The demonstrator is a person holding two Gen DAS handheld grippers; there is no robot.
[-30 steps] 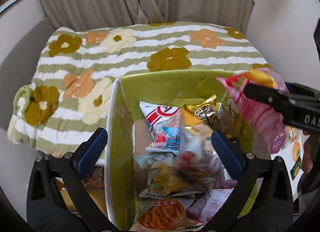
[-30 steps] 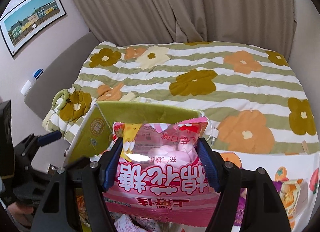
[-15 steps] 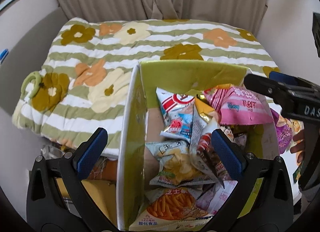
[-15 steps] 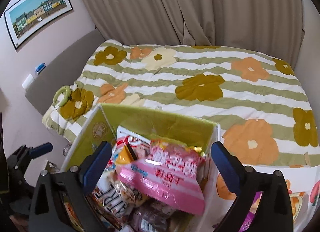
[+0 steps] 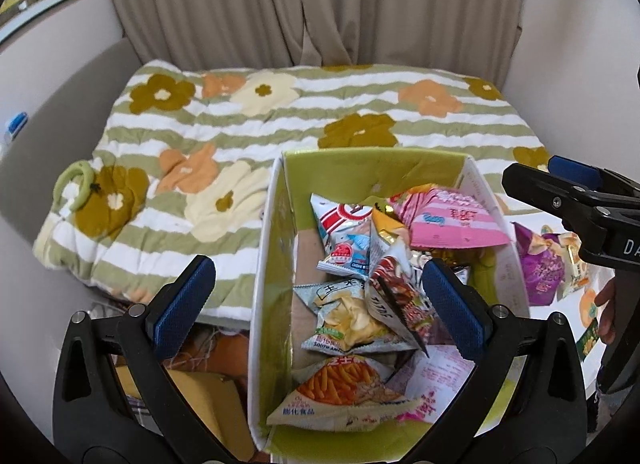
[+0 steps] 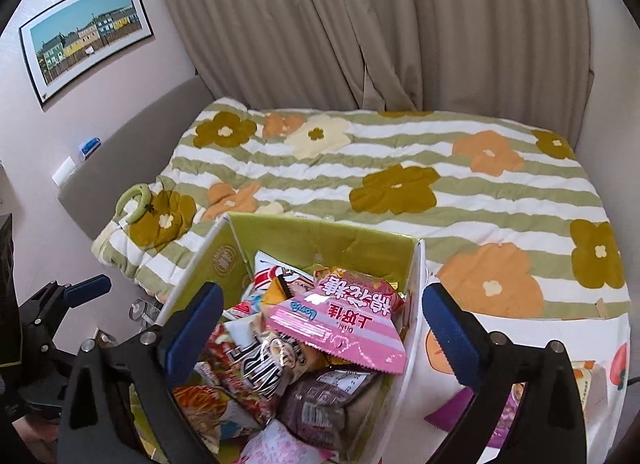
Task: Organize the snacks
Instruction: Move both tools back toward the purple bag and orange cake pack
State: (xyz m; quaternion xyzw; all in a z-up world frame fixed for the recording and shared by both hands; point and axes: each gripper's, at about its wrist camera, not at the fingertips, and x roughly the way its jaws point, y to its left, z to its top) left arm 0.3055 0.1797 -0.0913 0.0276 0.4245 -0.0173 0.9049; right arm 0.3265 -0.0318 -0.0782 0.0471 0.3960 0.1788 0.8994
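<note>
A green and white box (image 5: pixel 276 232) (image 6: pixel 320 240) stands at the near edge of the bed, filled with several snack bags. A pink marshmallow bag (image 5: pixel 452 219) (image 6: pixel 344 320) lies on top at the far right of the pile. An orange snack-stick bag (image 5: pixel 344 392) lies at the near end. My left gripper (image 5: pixel 316 300) is open and empty above the box. My right gripper (image 6: pixel 320 324) is open and empty above the pink bag; it also shows in the left wrist view (image 5: pixel 560 187). A purple snack bag (image 5: pixel 540 264) (image 6: pixel 472 412) lies right of the box.
A striped flower blanket (image 5: pixel 320 119) (image 6: pixel 400 167) covers the bed behind the box. A green ring (image 5: pixel 74 183) (image 6: pixel 134 199) lies on its left side. Curtains hang behind. A yellow carton (image 5: pixel 208 404) sits on the floor left of the box.
My right gripper has opened and let the pink marshmallow bag go into the box. A bag dropped from the left side has settled in the pile. Both grippers have risen.
</note>
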